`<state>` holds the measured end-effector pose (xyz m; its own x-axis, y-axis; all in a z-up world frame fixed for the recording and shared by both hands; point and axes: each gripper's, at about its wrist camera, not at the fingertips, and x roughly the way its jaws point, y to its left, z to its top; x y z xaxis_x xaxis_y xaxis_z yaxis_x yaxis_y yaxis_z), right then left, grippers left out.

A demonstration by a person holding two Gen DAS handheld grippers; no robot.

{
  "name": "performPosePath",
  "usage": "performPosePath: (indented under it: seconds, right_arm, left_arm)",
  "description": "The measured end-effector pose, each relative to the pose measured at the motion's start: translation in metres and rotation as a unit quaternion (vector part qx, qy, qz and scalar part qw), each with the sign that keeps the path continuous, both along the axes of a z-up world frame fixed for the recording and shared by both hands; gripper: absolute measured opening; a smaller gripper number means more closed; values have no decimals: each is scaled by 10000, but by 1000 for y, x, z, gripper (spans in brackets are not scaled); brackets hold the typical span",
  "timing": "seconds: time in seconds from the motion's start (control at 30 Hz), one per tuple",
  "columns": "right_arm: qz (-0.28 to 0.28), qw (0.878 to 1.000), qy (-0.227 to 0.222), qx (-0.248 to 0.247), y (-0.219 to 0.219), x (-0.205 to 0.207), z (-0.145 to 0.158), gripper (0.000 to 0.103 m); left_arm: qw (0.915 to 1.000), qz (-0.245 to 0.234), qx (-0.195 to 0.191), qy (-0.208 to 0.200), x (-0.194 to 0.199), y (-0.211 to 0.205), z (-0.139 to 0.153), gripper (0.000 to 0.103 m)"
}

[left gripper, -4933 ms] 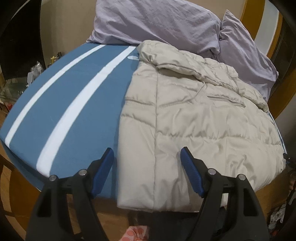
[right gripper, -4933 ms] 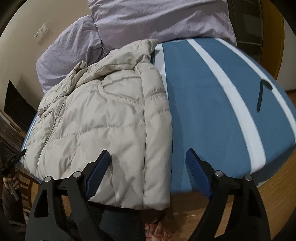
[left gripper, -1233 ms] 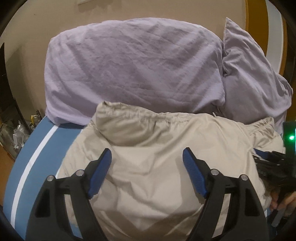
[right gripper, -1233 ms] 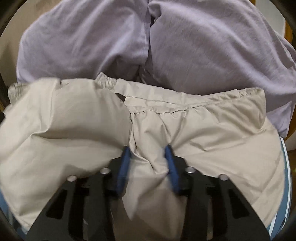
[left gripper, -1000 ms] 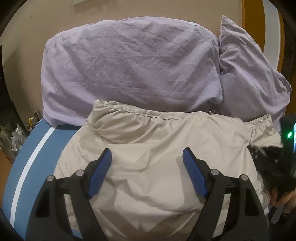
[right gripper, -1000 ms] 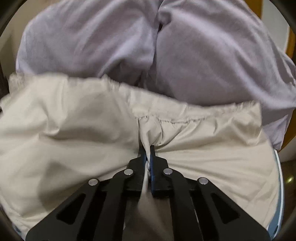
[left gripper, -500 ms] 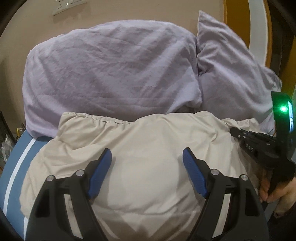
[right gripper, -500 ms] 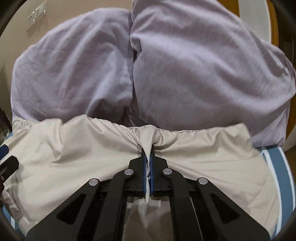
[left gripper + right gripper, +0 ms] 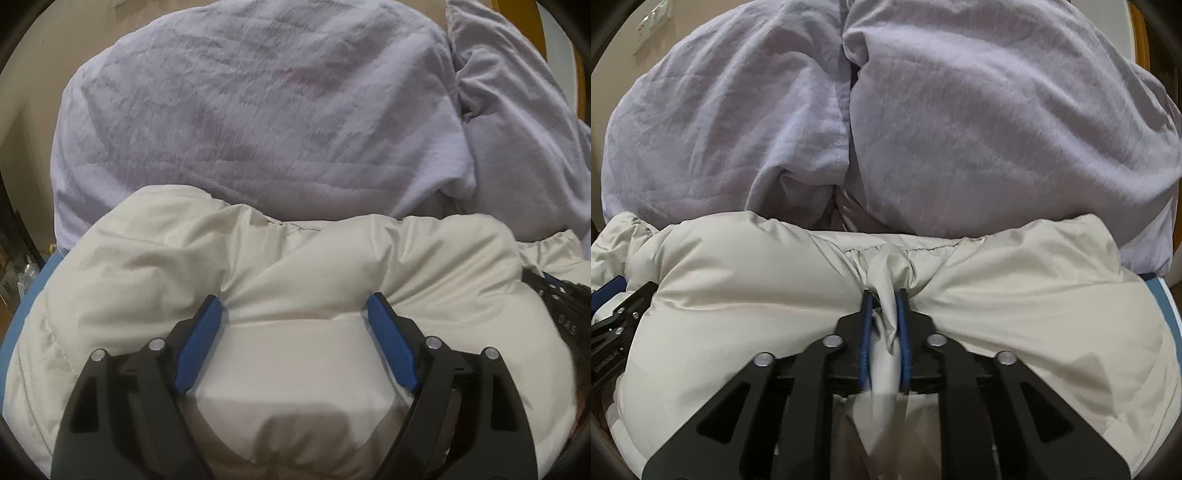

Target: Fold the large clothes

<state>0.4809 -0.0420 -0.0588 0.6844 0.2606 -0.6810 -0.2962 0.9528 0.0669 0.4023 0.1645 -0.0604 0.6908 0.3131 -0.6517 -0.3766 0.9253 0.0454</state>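
- The cream quilted puffer jacket (image 9: 295,280) lies folded and bunched on the blue bedcover with white stripes (image 9: 1161,295), its far edge touching the two wrinkled lilac pillows (image 9: 258,110) at twelve o'clock.
- The left gripper (image 9: 295,314), black with blue pads, has its jaws spread wide, pressing into the jacket's puffy top; fabric bulges between them but neither pad pinches it.
- The right gripper (image 9: 884,306) has just been opening: its jaws stand narrowly apart with a gathered ridge of jacket fabric between them; whether the pads press it I cannot tell.
- In the left wrist view the right gripper sits at three o'clock.
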Motion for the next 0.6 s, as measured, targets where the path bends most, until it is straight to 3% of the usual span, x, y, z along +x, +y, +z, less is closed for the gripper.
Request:
performPosePath:
  seconds: [0.1, 0.27, 0.37, 0.6]
  right_arm:
    - [-34, 10000, 56, -8, 3, 5, -4, 34]
    - [-85, 9999, 60, -71, 2, 2, 0, 39]
    - [-17, 9998, -77, 166, -2, -15, 14, 41]
    - [612, 9956, -441, 555, 15, -60, 49, 48]
  left_arm:
    - [9999, 77, 14, 78, 8, 2, -6, 84]
    - [9996, 174, -33, 198, 16, 7, -14, 86]
    - [9996, 193, -54, 193, 14, 9, -14, 86]
    - [9997, 240, -10, 17, -17, 11, 14, 86]
